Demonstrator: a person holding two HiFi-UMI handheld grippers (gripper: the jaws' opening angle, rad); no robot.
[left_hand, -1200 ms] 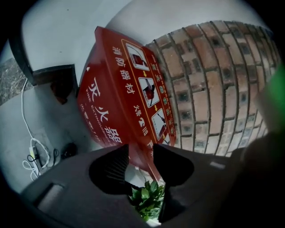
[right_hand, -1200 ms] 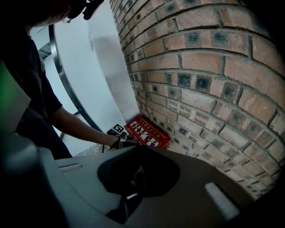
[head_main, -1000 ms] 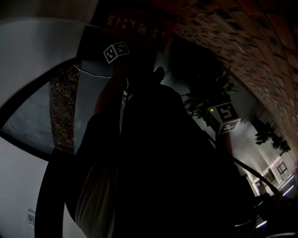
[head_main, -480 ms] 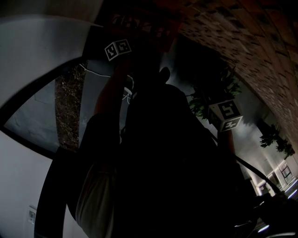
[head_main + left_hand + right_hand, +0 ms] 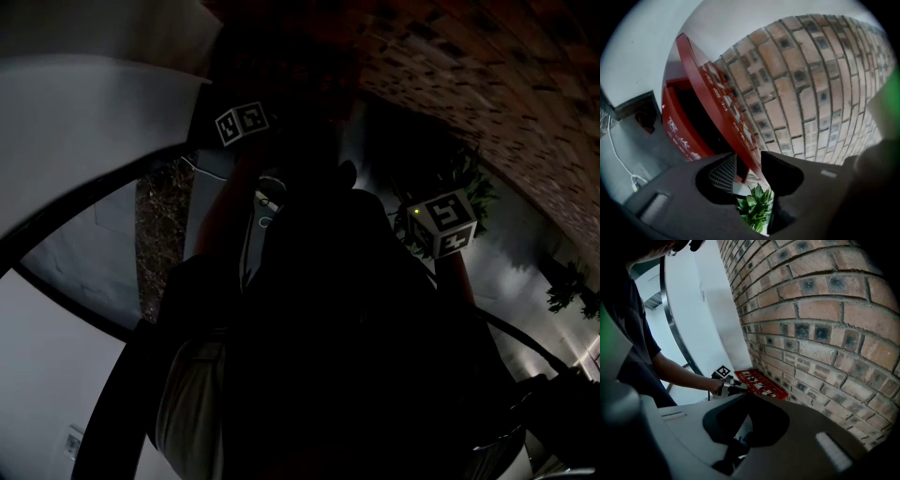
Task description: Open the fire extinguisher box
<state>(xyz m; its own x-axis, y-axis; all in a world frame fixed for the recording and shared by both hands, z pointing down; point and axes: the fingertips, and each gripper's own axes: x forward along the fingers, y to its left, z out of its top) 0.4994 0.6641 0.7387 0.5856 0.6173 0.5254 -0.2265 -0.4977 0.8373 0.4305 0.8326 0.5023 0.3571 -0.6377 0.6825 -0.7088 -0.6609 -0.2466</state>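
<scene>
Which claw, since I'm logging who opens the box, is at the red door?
The left claw: the edge of the red door runs between its open jaws. The right claw hangs back by the brick wall.

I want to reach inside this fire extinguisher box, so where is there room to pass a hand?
Free: the dark opening of the red box, beside the swung-out door. The grey surface beside the box is bare up to the white cable. Crowded: the door's edge at the left gripper.

Box door [image 5: 717,105] left of brick wall [image 5: 811,84] (plant [image 5: 754,208] below).
</scene>
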